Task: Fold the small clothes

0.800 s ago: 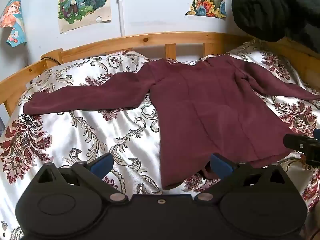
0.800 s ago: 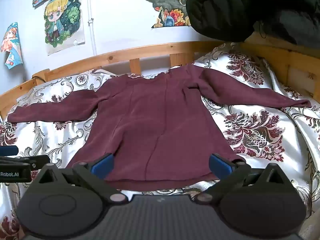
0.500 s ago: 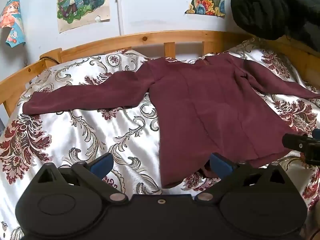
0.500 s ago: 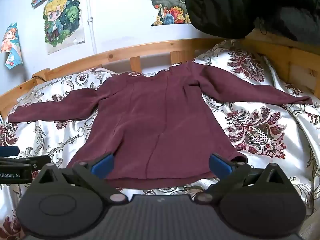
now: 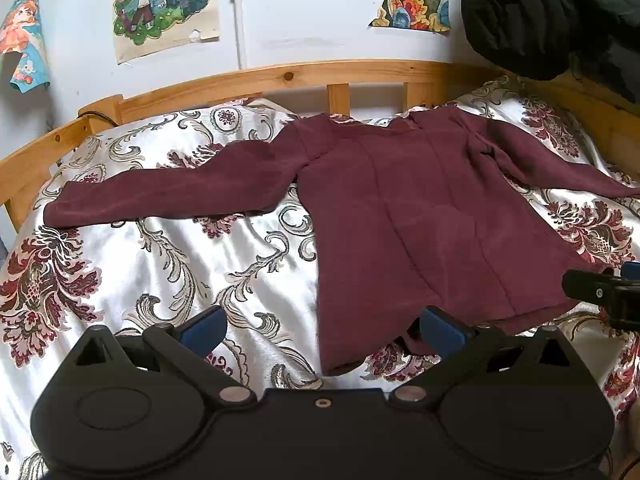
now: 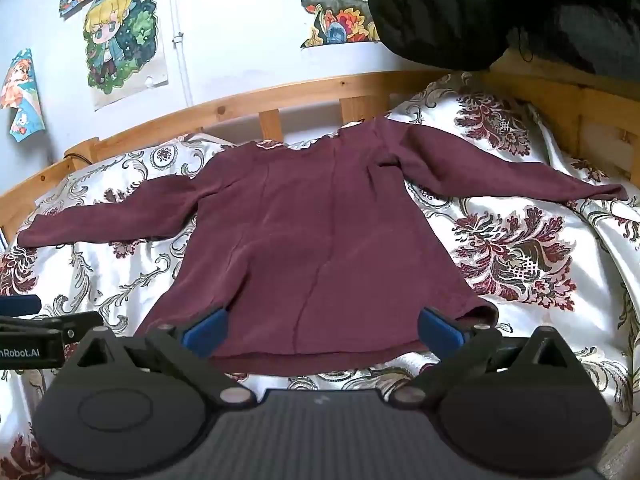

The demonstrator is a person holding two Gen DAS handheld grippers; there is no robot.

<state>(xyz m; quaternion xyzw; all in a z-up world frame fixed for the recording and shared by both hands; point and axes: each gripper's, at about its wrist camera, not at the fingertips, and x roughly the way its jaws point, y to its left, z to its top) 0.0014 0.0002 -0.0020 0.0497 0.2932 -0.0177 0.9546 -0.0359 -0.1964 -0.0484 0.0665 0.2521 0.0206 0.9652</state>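
Note:
A dark maroon long-sleeved top (image 5: 400,208) (image 6: 320,232) lies flat on the bed, sleeves spread out to both sides, neck toward the headboard. My left gripper (image 5: 322,328) stands wide open above the hem's left corner, nothing between its blue pads. My right gripper (image 6: 320,328) is also wide open, hovering over the middle of the hem without touching it. The right gripper's tip (image 5: 600,292) shows at the right edge of the left wrist view, and the left gripper's side (image 6: 36,336) shows at the left edge of the right wrist view.
A white satin bedspread (image 5: 180,272) with red and grey floral print covers the bed. A wooden headboard rail (image 5: 288,76) runs behind. A black padded jacket (image 6: 500,12) hangs at the upper right. Posters (image 5: 164,4) are stuck on the wall.
Both grippers have drifted slightly; the top sits a little differently in each view. Neither gripper has taken hold of anything.

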